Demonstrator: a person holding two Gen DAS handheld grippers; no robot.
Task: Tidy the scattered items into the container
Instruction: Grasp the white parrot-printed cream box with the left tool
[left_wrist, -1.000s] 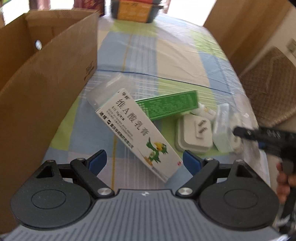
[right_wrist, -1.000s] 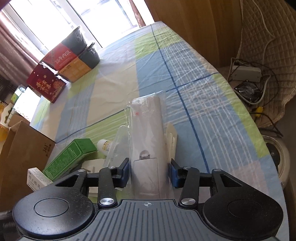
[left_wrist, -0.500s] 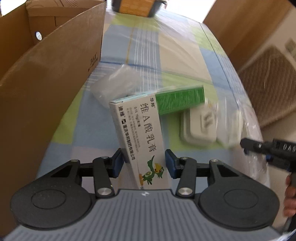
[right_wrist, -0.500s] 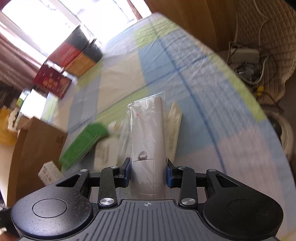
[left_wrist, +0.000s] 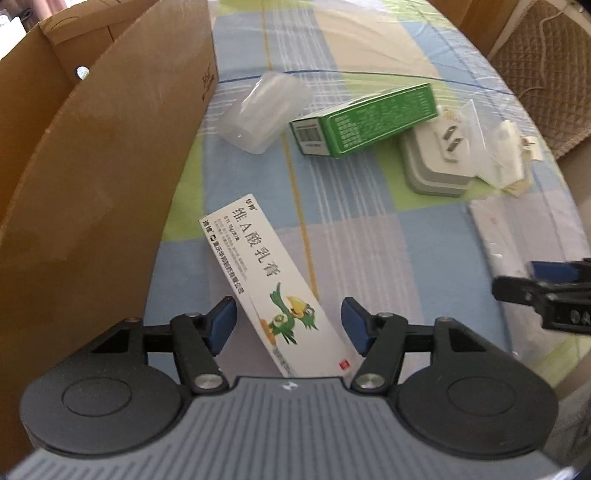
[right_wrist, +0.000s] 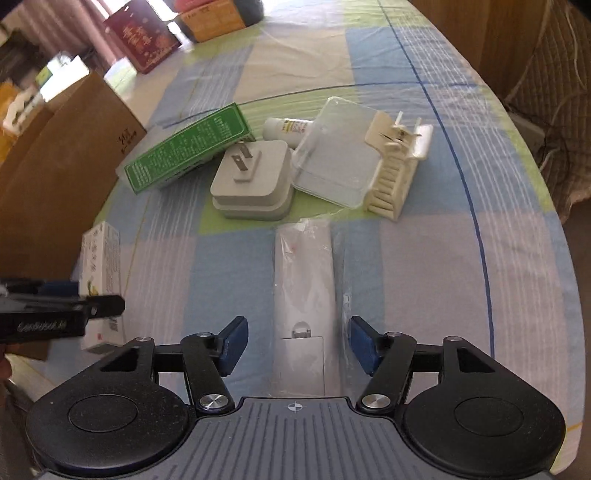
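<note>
A white medicine box with a green bird (left_wrist: 258, 273) lies flat on the checked tablecloth, between the spread fingers of my left gripper (left_wrist: 289, 319), which is open. The big cardboard box (left_wrist: 92, 166) stands just left of it. My right gripper (right_wrist: 298, 334) is open too, and a white device in clear wrap (right_wrist: 304, 273) lies on the cloth between its blue pads. Beyond are a green box (right_wrist: 188, 151), a grey plug adapter (right_wrist: 251, 181), a clear plastic tray (right_wrist: 336, 158), a cream comb-like part (right_wrist: 391, 177) and a small white bottle (right_wrist: 286, 127).
A clear plastic case (left_wrist: 264, 110) lies near the cardboard box's corner. Red and orange gift boxes (right_wrist: 142, 33) stand at the table's far end. The table edge curves away on the right, with a wicker seat (left_wrist: 546, 74) beyond it.
Both grippers were shut half a second ago, the left on the white box and the right on the wrapped device. Both have opened, and both items now lie on the cloth.
</note>
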